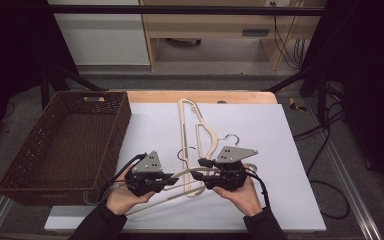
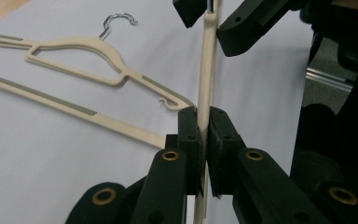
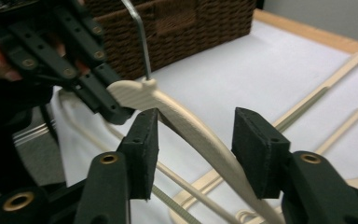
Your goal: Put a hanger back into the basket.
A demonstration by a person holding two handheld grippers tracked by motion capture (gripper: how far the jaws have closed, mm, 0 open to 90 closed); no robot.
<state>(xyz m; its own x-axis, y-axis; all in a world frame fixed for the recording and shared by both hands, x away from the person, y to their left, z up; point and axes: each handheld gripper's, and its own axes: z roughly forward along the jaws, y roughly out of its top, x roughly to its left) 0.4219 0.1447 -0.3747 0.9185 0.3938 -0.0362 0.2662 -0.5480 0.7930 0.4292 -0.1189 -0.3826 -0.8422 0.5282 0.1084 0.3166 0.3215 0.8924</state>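
A cream plastic hanger [image 1: 186, 173] with a metal hook [image 3: 140, 32] is held just above the white mat, between the two hands. My left gripper [image 2: 203, 126] is shut on its thin arm [image 2: 207, 70], near the neck. My right gripper [image 3: 196, 140] stands open around the curved arm [image 3: 186, 121]; there is a gap at its right pad [image 3: 256, 149]. In the high view the left gripper [image 1: 172, 177] and the right gripper [image 1: 200, 175] face each other tip to tip at the front of the mat.
Two more cream hangers [image 1: 200, 132] lie flat on the white mat [image 1: 280, 150] behind the hands. A brown woven basket [image 1: 45, 150] stands at the left of the table. A wooden strip [image 1: 200, 96] runs along the far side.
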